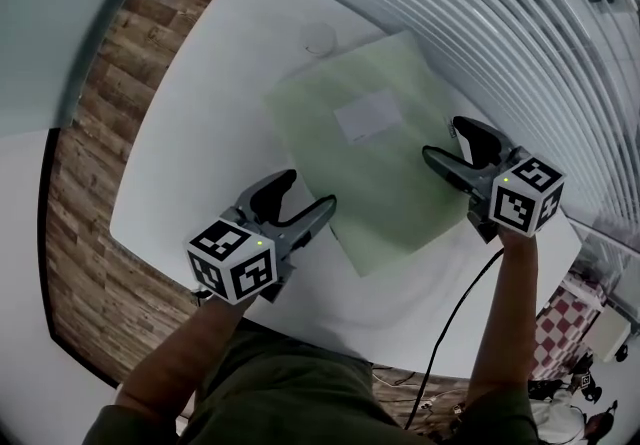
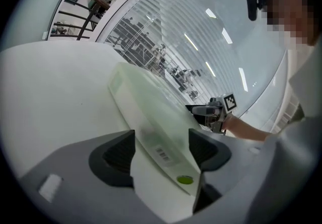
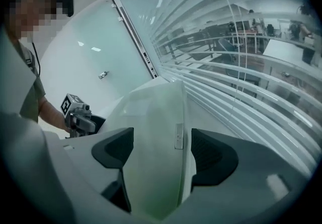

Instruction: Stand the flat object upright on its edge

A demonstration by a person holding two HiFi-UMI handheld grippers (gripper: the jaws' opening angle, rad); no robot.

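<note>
A pale green, translucent flat object [image 1: 375, 158] with a white label lies on the white table [image 1: 200, 133]. My left gripper [image 1: 305, 191] is at its near left edge and my right gripper [image 1: 445, 138] at its right edge. In the left gripper view the flat object [image 2: 151, 107] runs between the jaws of the left gripper [image 2: 161, 150], which stand wide and do not press on it. In the right gripper view the flat object [image 3: 156, 112] passes between the spread jaws of the right gripper [image 3: 162, 150], with gaps beside the pads.
A small round white disc [image 1: 320, 38] sits on the table beyond the object. Slatted blinds [image 1: 480, 3] run along the far right side. Wooden floor [image 1: 100, 83] lies to the left of the table. A black cable [image 1: 450, 323] hangs by the right arm.
</note>
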